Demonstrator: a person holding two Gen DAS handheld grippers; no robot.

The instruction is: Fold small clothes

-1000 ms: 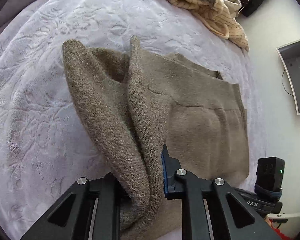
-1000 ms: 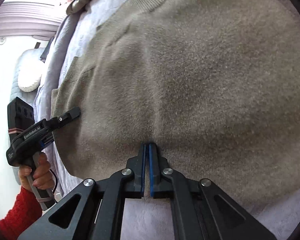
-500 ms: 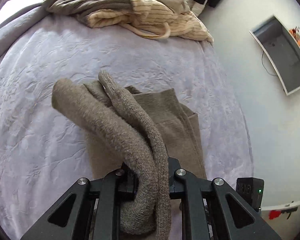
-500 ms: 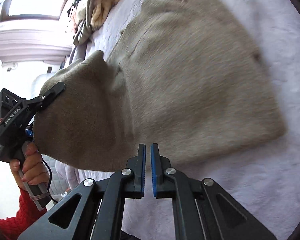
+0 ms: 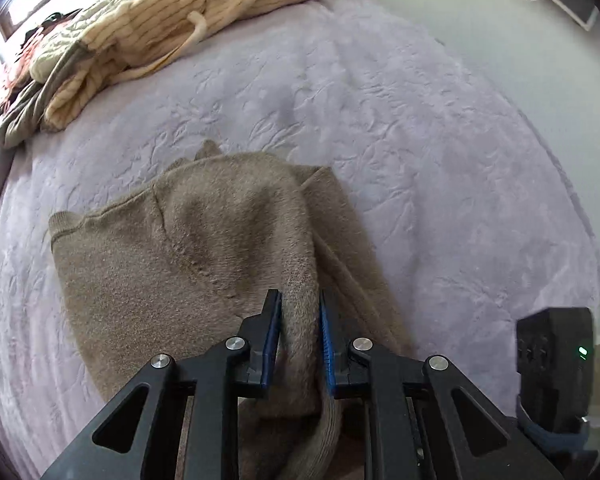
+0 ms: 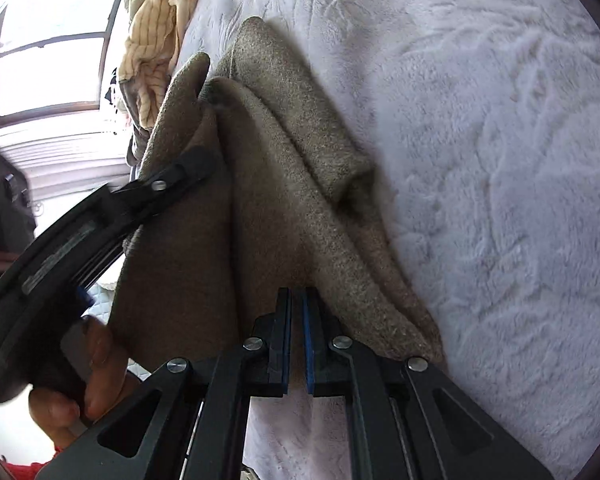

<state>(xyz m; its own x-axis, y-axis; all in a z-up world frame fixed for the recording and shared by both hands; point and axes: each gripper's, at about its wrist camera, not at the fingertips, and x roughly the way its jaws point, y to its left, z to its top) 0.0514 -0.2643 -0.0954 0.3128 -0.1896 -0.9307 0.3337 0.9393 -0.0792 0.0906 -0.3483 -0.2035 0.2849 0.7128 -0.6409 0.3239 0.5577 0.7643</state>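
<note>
My left jaws: the left gripper (image 5: 299, 340) is clamped narrow on a thick gathered edge of the brown sweater (image 5: 188, 264), low centre of the left wrist view.
My right jaws: the right gripper (image 6: 296, 336) is pressed all but together with nothing visibly between the pads; the sweater's fold runs just past their tips, and I cannot tell whether they touch it.
Where the sweater is: on the pale lilac bed (image 5: 440, 160), mid-frame in the left view, one side lifted and doubled over the part lying flat.
Done, as I judge it: one half seems brought across the other, so a lengthwise fold is well under way.
Left, as I judge it: the held edge is not yet laid down or smoothed, and further folds probably remain. A heap of striped cream clothes (image 5: 172, 28) at upper left is unfolded.
Only the left view shows: the fold from above, its ribbed hem at left, the wall at upper right, and the body of my other tool at lower right.
Only the right view shows: my hand (image 6: 80, 384) at lower left on the left tool's handle, the sweater draped in layers from the side, and a window (image 6: 48, 48) at upper left.
</note>
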